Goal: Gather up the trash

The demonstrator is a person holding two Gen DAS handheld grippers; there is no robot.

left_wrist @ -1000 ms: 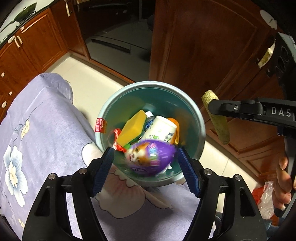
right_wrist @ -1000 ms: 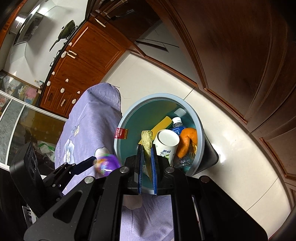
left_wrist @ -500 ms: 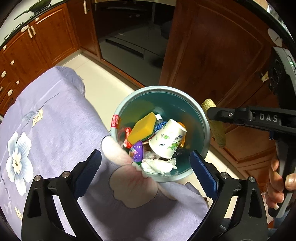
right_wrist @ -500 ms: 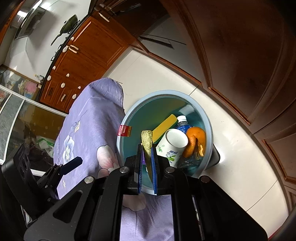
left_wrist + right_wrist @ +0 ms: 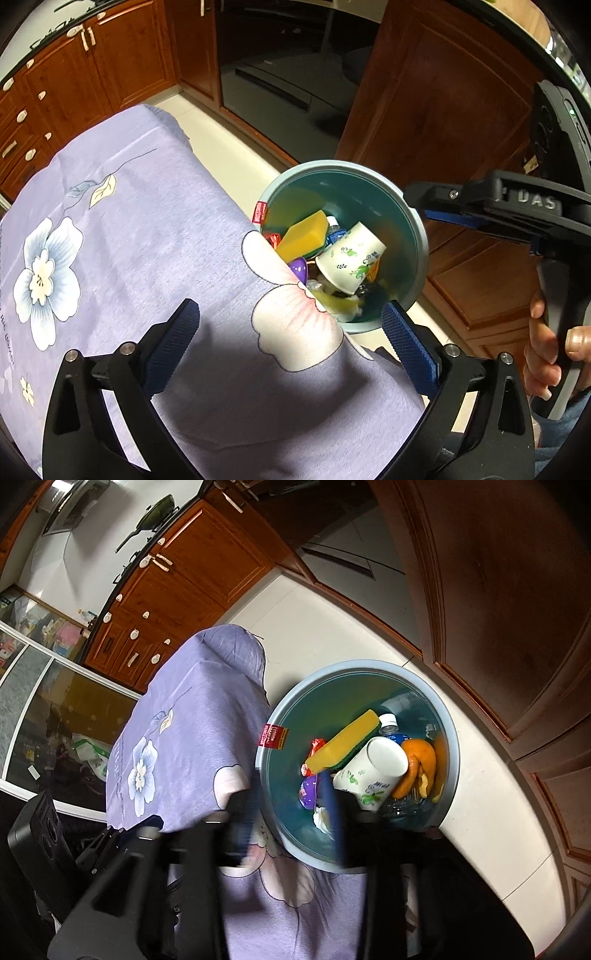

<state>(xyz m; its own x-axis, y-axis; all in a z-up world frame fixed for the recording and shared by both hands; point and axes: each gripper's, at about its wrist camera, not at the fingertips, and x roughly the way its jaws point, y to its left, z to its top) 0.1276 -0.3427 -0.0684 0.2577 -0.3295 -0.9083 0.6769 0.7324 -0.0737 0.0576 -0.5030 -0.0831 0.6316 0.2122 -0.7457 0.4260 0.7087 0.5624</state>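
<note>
A teal trash bin (image 5: 413,221) (image 5: 452,738) stands on the floor beside the table. It holds a yellow sponge (image 5: 345,740), a white paper cup (image 5: 373,771), orange peel (image 5: 415,766), a water bottle (image 5: 388,723), a purple wrapper (image 5: 308,792) and a yellowish strip (image 5: 341,304) at its near edge. My left gripper (image 5: 291,332) is open and empty above the table's edge. My right gripper (image 5: 291,812) is open, blurred by motion, above the bin's near rim; it also shows in the left wrist view (image 5: 428,205).
The table wears a lavender floral cloth (image 5: 129,240) (image 5: 184,720). Wooden cabinets (image 5: 74,74) line the far wall and a wooden door (image 5: 443,103) stands behind the bin. The floor (image 5: 332,627) is pale tile.
The purple wrapper left my left gripper and fell into the bin; that gripper drew back over the table. My right gripper opened and the yellow-green strip it held is gone from its jaws.
</note>
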